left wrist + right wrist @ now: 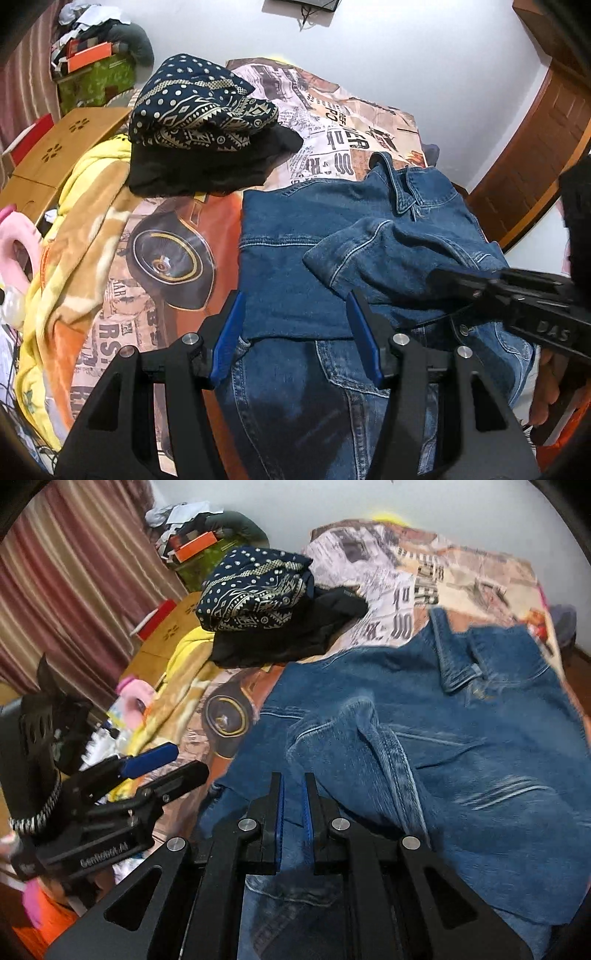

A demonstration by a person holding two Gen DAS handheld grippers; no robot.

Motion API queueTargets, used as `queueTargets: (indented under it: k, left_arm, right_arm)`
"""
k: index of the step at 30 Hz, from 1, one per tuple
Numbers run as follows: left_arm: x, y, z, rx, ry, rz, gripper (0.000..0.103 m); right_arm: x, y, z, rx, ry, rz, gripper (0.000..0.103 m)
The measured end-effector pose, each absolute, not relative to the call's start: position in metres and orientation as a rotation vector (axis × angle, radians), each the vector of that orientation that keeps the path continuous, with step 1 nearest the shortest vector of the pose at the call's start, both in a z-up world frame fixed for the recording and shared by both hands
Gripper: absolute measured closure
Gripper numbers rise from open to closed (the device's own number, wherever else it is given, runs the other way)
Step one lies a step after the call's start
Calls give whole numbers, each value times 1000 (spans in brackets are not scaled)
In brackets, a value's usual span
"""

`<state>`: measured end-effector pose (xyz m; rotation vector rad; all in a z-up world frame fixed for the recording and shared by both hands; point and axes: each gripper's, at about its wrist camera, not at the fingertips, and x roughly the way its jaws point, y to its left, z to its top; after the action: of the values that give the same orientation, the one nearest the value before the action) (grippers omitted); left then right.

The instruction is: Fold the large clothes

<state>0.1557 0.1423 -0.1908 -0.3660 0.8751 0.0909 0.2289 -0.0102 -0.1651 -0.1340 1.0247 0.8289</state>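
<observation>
Jacket [295,236]: blue denim, spread on the bed [184,229], collar toward the far edge, hem toward the near edge; long axis runs near to far.
Sleeve [388,254]: one sleeve lies folded across the jacket's body, cuff pointing toward the bed's left side.
Left gripper [293,332]: jaws about half open, nothing between the pads; it hangs over the jacket's near half, blue fingers [231,339] straddling a folded edge without pressing it.
Right gripper [291,812]: jaws narrow, almost together; the right view is blurred and I cannot tell if any cloth is pinched. In the left view it reaches in from the right, tip over the folded sleeve.
Key relation: the jacket lies straight ahead of and beneath both tools; the right one is nearer the sleeve and collar side, the left one nearer the hem and the left edge.
Judged step: side folds partly made; a hem-to-collar fold along the long axis probably follows.
Pile [207,122]: patterned and black garments, already folded, at the bed's far left.
Blanket [74,236]: yellow, along the left edge.
</observation>
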Motion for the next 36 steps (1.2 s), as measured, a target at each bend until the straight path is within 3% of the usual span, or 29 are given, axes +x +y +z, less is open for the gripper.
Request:
queueTargets:
  k: [6, 12, 25, 31, 36]
  left_arm:
    - [168, 130, -183, -378, 870, 52, 47]
    - [198, 107, -168, -359, 868, -16, 47]
    - [282, 49, -185, -370, 998, -80, 47]
    - [263, 48, -204, -265, 1041, -40, 46]
    - [225, 63, -212, -285, 1056, -18, 35]
  right_arm:
    - [239, -44, -136, -86, 937, 751, 90]
    - [258, -105, -119, -19, 858, 581, 71]
    - [275, -251, -119, 35, 835, 223, 70]
    - [270, -283, -134, 62, 872, 166, 70]
    - [268, -284, -149, 59, 901, 175, 70]
